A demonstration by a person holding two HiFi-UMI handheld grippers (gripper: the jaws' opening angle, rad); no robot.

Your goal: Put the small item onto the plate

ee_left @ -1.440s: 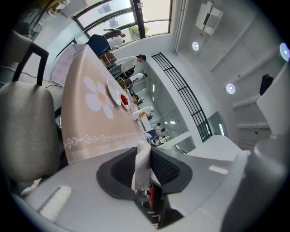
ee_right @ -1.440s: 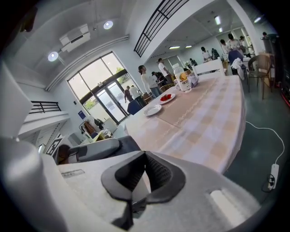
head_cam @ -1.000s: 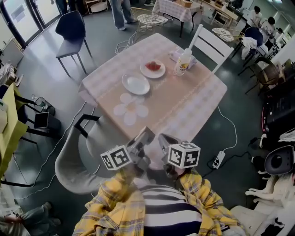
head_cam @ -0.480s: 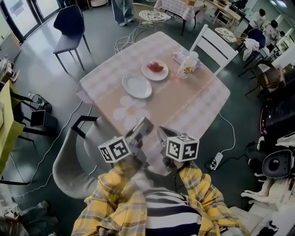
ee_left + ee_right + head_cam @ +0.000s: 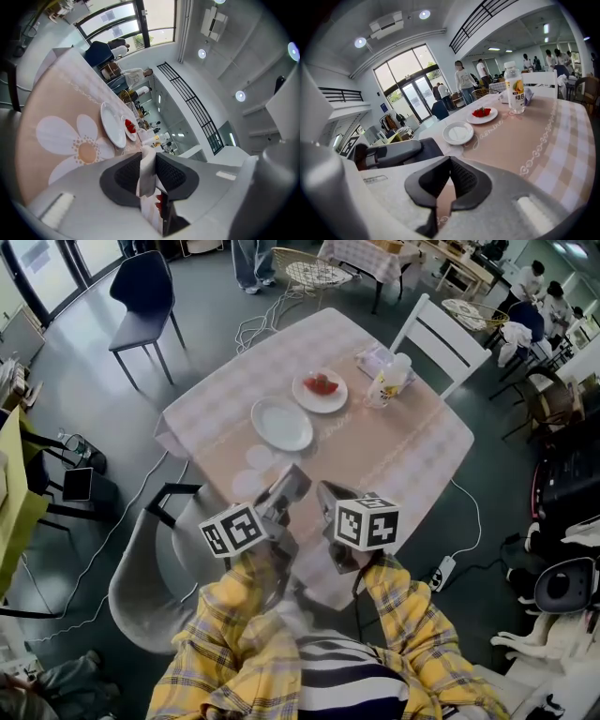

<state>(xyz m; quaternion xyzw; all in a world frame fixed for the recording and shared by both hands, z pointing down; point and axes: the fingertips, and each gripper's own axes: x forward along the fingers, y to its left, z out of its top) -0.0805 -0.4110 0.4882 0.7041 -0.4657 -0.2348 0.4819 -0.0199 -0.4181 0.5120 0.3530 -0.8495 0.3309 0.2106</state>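
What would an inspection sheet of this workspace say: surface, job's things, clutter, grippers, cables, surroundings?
Surface: square table under a pink checked cloth with a beige flower-print centre.
Job's things: empty round white plate on the table; thin white item with red marks, between the pads of the left gripper.
Clutter: white plate of red fruit; clear bottle with a yellow label.
Grippers: left gripper shut on the thin white item; right gripper shut, nothing between its jaws.
Cables: white lead and power strip on the floor right of the table.
Surroundings: white slatted chair, dark blue chair, grey chair, people at far tables.
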